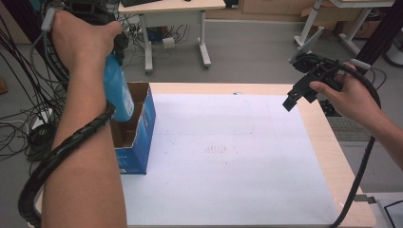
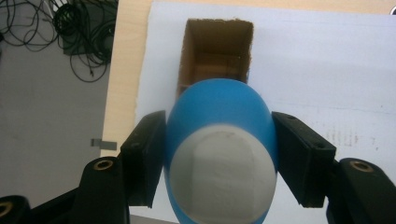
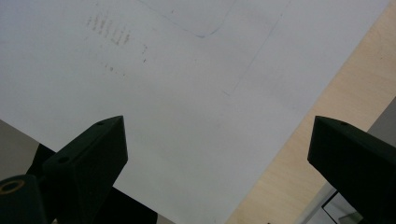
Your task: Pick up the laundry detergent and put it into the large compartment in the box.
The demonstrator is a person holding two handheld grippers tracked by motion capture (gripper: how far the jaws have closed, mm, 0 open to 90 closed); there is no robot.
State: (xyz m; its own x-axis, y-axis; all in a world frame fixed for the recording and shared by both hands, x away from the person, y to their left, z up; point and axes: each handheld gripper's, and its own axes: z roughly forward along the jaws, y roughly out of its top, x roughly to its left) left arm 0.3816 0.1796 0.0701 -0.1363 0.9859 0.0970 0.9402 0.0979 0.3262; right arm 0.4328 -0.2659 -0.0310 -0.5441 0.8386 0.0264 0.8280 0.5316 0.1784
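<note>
My left gripper (image 1: 119,47) is raised at the left and shut on a blue bottle (image 1: 118,90) with a white end (image 2: 219,177). The bottle hangs slanted, its lower end over the mouth of the box. That open cardboard box (image 1: 138,137), blue outside and brown inside (image 2: 217,51), stands on the table's left side. In the left gripper view the black pads (image 2: 149,149) press on both sides of the bottle. My right gripper (image 1: 294,99) hovers open above the white sheet's far right edge (image 3: 261,154), with nothing between its jaws (image 3: 217,121).
A large white sheet (image 1: 223,156) covers most of the wooden table (image 1: 328,142). Tangled cables (image 1: 23,118) lie on the floor at the left. Desks on white legs (image 1: 176,28) stand beyond the table. The right gripper's cable (image 1: 361,166) trails past the right edge.
</note>
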